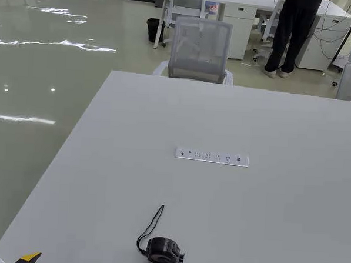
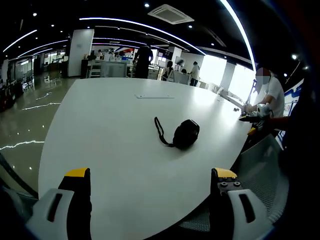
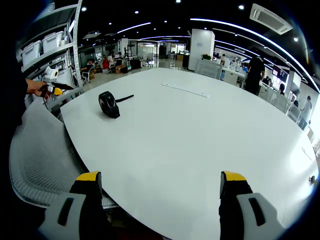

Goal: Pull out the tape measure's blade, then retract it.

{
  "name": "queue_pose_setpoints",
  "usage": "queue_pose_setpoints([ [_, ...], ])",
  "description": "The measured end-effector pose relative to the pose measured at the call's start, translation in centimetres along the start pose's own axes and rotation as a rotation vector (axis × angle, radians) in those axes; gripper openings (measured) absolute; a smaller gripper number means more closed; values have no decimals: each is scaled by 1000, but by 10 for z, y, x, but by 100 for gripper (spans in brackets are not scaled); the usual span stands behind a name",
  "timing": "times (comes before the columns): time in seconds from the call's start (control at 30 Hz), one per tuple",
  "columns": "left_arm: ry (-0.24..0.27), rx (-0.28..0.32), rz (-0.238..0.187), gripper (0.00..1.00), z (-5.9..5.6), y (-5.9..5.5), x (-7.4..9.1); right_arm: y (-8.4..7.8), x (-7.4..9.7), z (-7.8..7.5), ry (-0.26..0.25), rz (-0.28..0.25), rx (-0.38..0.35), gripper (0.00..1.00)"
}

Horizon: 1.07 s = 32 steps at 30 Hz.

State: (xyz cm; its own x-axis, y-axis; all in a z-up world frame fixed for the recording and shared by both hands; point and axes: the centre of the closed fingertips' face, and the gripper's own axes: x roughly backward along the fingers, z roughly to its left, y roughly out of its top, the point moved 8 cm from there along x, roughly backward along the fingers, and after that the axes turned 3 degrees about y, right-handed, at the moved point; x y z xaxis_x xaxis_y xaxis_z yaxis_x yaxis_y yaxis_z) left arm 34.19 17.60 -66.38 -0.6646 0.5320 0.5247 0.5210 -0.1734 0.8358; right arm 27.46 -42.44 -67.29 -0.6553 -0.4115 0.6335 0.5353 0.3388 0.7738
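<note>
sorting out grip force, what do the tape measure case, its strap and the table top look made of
Tape measure: black case, dull sheen, probably plastic or rubber-coated. Strap: thin, black, lying limp in a loop, likely cord or woven fabric. Table: smooth matte white top, probably laminate.

One tape measure [image 1: 164, 250] lies on the one counter [image 1: 270, 113], with one black strap [image 1: 152, 224] trailing from it. One white power strip [image 1: 212, 157] sits flat further along the counter. There are two grippers, the left gripper [image 2: 152, 175] and the right gripper [image 3: 162, 176], each with two yellow-tipped jaws standing apart and holding nothing. One grey mesh chair [image 1: 199, 49] stands at the counter's far edge. Beyond it are one black bin [image 1: 152, 29] and one standing person [image 1: 292, 31] in dark clothes.
</note>
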Motion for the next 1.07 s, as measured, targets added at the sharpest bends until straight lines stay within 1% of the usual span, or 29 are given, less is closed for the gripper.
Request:
queue_pose_setpoints([
  [0.17, -3, -5, -3, 99, 2, 4, -2, -1, 2, -1, -9, 4, -4, 100],
  [0.4, -5, -5, -3, 99, 3, 5, -4, -3, 5, 0, -17, 23, -3, 100],
  [0.73, -14, -6, 6, 99, 1, 6, -8, -10, 7, 0, -21, 26, -20, 100],
  [0.8, -14, -12, -2, 99, 1, 6, -8, -13, 7, -2, -22, 25, -22, 100],
  [0.87, -12, -14, -4, 99, 1, 7, -9, -9, 8, 1, -21, 25, -24, 100],
  [1.07, -15, -6, -12, 99, 0, 8, -9, -9, 8, 1, -24, 13, -36, 100],
])
